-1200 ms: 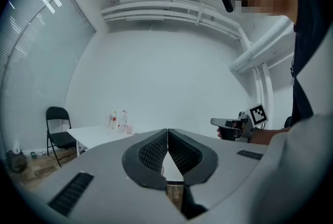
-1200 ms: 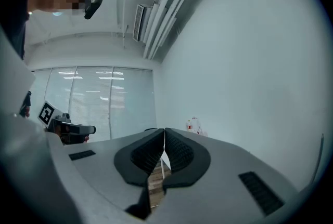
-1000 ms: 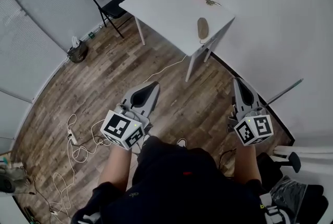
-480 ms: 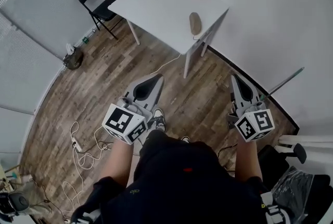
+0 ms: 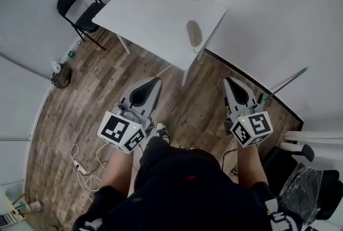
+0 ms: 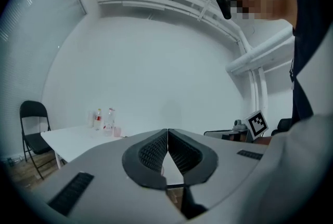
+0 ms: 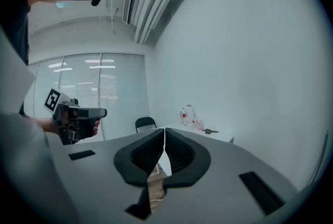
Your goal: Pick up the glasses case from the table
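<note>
Glasses case [image 5: 193,33], a flat brownish oval, lies on the white table [image 5: 144,15] close to its wall-side edge, toward the near corner. The left gripper [image 5: 157,80] and right gripper [image 5: 226,80] are held over the wooden floor [image 5: 96,90], well apart from the table. Each has its jaws pressed together on nothing. This looks like the approach step. Next, one gripper needs to reach the case and spread its jaws around it.
</note>
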{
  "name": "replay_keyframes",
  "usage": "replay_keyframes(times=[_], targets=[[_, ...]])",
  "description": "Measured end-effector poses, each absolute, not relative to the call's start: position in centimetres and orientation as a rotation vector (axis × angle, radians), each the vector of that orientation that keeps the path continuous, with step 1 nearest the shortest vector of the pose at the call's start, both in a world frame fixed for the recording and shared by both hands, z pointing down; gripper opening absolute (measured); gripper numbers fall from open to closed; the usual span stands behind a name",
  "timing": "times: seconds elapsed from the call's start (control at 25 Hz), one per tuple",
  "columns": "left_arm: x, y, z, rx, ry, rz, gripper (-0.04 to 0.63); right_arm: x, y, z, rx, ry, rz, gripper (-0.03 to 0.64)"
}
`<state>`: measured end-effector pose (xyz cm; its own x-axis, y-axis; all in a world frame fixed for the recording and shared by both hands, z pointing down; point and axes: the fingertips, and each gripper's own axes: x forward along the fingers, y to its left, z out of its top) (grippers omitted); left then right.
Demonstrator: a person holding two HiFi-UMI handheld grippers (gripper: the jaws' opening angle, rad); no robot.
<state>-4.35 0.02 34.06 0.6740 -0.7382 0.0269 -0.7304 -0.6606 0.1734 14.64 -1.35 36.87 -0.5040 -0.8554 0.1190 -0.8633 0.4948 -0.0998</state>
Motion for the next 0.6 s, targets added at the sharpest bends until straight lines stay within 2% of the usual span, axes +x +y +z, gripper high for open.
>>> replay_keyframes(times=[0.32,0.6], targets=[[-11.4,-5.6,35.0,2.736,-1.202,-0.002,0.023,7.4,-6.5,36.0,1.561,-2.709,0.176,0.023],[-13.4,-9.3,35.7,2.73,-1.147,-0.015,0.023,5.0,-9.4,37.5,1.556,-2.64,0.241,0.023]])
